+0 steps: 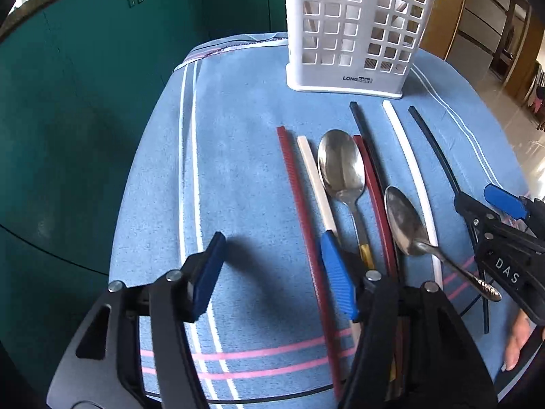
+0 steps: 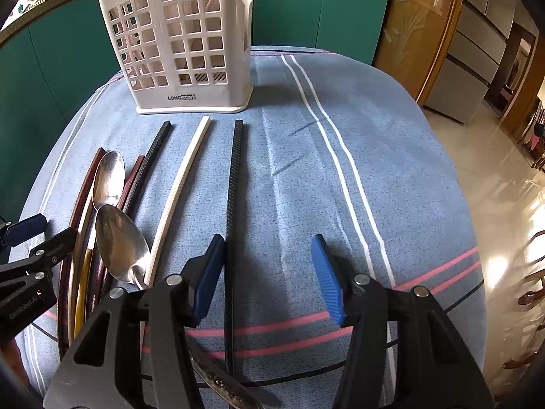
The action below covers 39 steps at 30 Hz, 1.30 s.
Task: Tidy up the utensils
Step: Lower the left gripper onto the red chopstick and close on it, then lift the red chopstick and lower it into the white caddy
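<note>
Both the left hand-held gripper [image 1: 272, 272] and the right hand-held gripper [image 2: 269, 272] hover agape and empty; chopsticks [image 2: 235, 204] and steel spoons [image 1: 342, 167] lie on the towel-covered surface [image 2: 340, 187] before the white caddy [image 2: 180, 51]; probably stiff, light, slippery; pinch mid-shaft.

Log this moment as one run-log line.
left gripper: open, empty | right gripper: open, over black chopstick | spoons, chopsticks on cloth | caddy upright
</note>
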Each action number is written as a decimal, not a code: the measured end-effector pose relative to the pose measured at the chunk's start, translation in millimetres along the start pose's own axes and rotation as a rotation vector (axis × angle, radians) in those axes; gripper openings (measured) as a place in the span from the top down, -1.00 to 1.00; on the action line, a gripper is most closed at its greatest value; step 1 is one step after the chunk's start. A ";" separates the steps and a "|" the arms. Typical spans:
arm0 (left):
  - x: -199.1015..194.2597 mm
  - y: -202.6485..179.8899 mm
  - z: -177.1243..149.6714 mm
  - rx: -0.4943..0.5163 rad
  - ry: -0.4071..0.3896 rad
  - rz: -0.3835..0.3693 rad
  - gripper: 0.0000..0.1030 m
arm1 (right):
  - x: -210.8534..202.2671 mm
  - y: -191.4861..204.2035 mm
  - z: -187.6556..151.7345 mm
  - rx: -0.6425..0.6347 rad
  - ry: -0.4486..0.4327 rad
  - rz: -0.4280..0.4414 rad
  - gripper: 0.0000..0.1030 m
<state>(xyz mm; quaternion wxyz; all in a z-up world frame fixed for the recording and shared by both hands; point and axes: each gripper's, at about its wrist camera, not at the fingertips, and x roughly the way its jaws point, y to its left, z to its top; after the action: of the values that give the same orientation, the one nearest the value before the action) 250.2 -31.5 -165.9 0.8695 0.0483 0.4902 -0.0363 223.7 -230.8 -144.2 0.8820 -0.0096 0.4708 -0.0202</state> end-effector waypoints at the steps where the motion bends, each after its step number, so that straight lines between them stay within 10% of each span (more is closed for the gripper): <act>1: 0.3 0.7 0.9 -0.003 0.002 -0.005 -0.09 | -0.1 0.1 0.0 0.000 0.000 -0.002 -0.04; 4: -2.7 8.1 0.3 -0.031 -0.005 -0.008 0.50 | -1.9 0.9 -1.2 -0.007 -0.004 0.011 0.16; 7: -3.3 19.3 1.0 -0.058 0.003 -0.034 0.85 | -5.3 4.2 -3.1 -0.036 0.004 0.052 0.84; 16: -9.4 35.2 -11.6 -0.082 0.057 -0.149 0.81 | -17.7 -14.5 -14.3 -0.014 0.086 0.176 0.82; 18: -6.6 32.3 -1.9 -0.064 0.049 -0.126 0.56 | -17.1 -14.5 -6.0 -0.024 0.075 0.154 0.38; 31: 38.8 14.2 68.2 0.044 0.127 -0.033 0.35 | 37.6 9.8 62.8 -0.095 0.154 0.103 0.39; 34: 39.1 14.6 72.8 0.047 0.131 -0.044 0.47 | 40.4 7.5 67.0 -0.088 0.165 0.123 0.85; 39: 37.5 12.2 71.9 0.033 0.106 -0.055 0.87 | 39.3 2.1 65.3 -0.073 0.159 0.166 0.87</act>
<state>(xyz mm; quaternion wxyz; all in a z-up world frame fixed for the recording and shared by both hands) 332.0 -28.6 -160.4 0.8402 0.0510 0.5359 -0.0655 299.9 -230.6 -140.5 0.8395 -0.0010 0.5389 0.0695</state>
